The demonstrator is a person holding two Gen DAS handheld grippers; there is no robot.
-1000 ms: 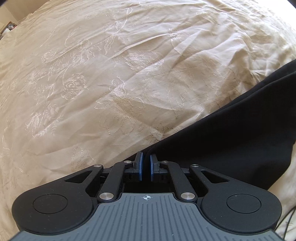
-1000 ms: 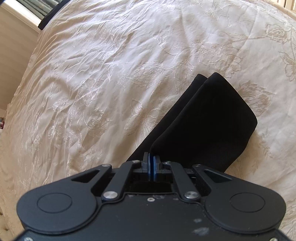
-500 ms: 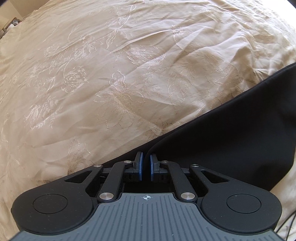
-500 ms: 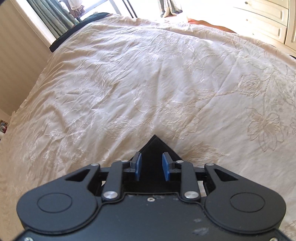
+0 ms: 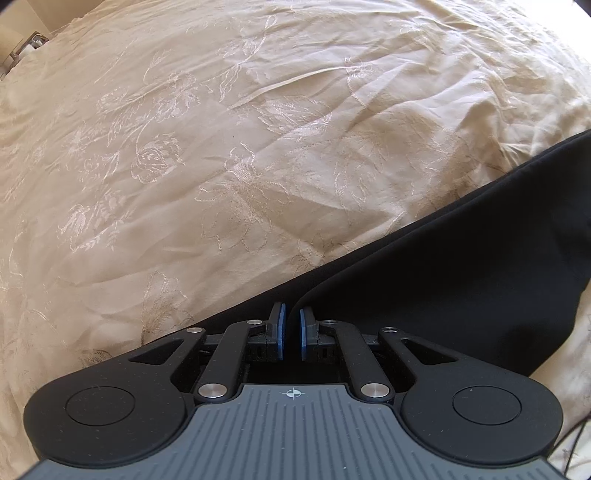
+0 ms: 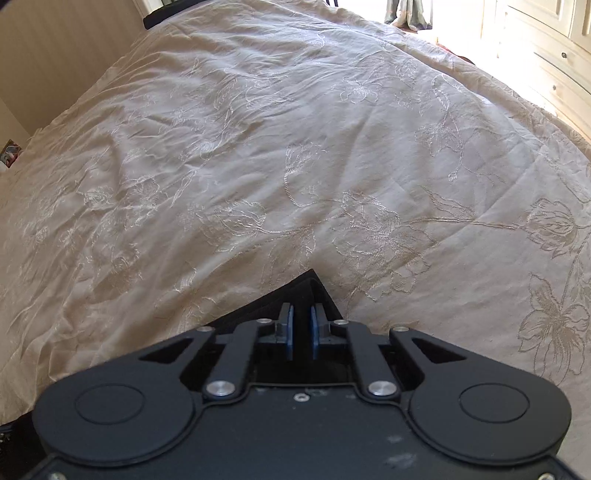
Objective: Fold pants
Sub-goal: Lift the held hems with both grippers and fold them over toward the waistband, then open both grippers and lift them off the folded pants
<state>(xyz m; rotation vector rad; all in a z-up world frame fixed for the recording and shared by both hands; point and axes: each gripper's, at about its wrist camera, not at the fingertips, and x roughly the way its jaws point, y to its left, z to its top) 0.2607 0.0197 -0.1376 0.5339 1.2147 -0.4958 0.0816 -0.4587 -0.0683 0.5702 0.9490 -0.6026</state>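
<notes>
The black pants (image 5: pixel 461 280) lie on the cream bedspread (image 5: pixel 221 147), stretching from my left gripper toward the right edge of the left wrist view. My left gripper (image 5: pixel 291 321) sits over the pants' near edge, its blue pads a narrow gap apart with black cloth between them. In the right wrist view a pointed corner of the pants (image 6: pixel 306 288) pokes out in front of my right gripper (image 6: pixel 301 314). Its blue pads stand a narrow gap apart over that corner; whether they pinch cloth does not show.
The embroidered cream bedspread (image 6: pixel 295 147) fills both views. Wooden drawers (image 6: pixel 554 55) stand past the bed at the far right. A wall (image 6: pixel 55 44) runs along the bed's left side, with a dark object (image 6: pixel 166 13) at the far end.
My right gripper let go of the pants, opened wide, then narrowed again over a corner of them. My left gripper stayed on the pants' edge and shifted slightly.
</notes>
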